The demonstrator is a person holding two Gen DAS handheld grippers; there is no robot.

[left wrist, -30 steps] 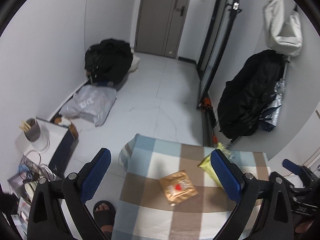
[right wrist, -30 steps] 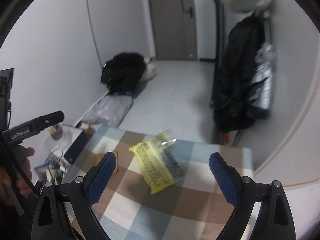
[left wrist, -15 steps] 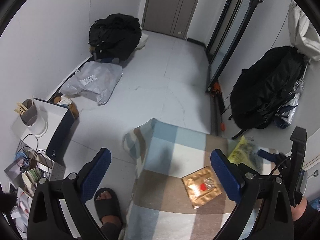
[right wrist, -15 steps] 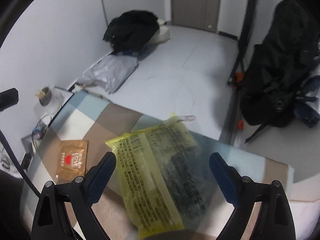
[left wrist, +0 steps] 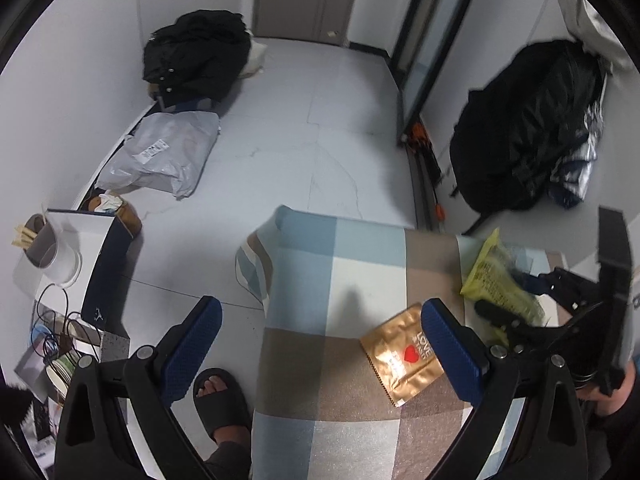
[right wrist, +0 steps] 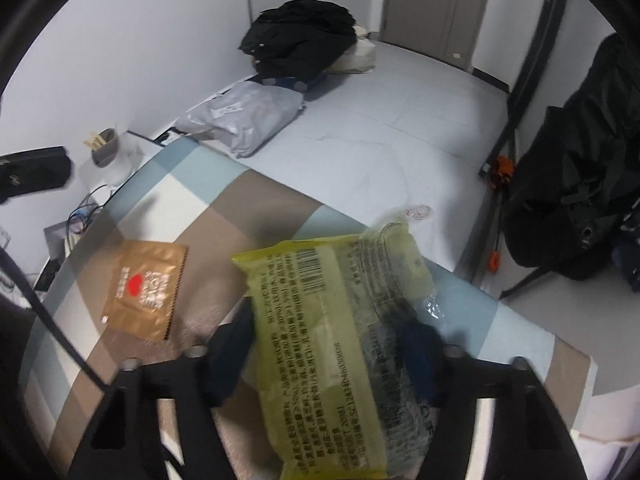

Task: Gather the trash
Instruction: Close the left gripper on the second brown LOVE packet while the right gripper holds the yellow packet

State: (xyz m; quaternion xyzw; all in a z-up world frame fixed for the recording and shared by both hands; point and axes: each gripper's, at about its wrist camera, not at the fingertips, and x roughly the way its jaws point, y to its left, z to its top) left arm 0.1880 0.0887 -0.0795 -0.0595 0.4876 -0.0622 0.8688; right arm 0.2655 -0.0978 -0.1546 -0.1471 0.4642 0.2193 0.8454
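My left gripper (left wrist: 320,344) is hanging wide and empty over the checked tablecloth (left wrist: 360,256), beside the gold wrapper (left wrist: 402,354). My right gripper (right wrist: 330,346) has just been closing around the yellow wrapper (right wrist: 336,344), pads seemingly meeting its sides. Next I'm judging a firm pinch, then a lift. Grey floor (left wrist: 304,112) beyond, bags along walls.

two wrappers (right wrist: 332,344) (right wrist: 145,289) lie side by side on the tablecloth (right wrist: 208,208).
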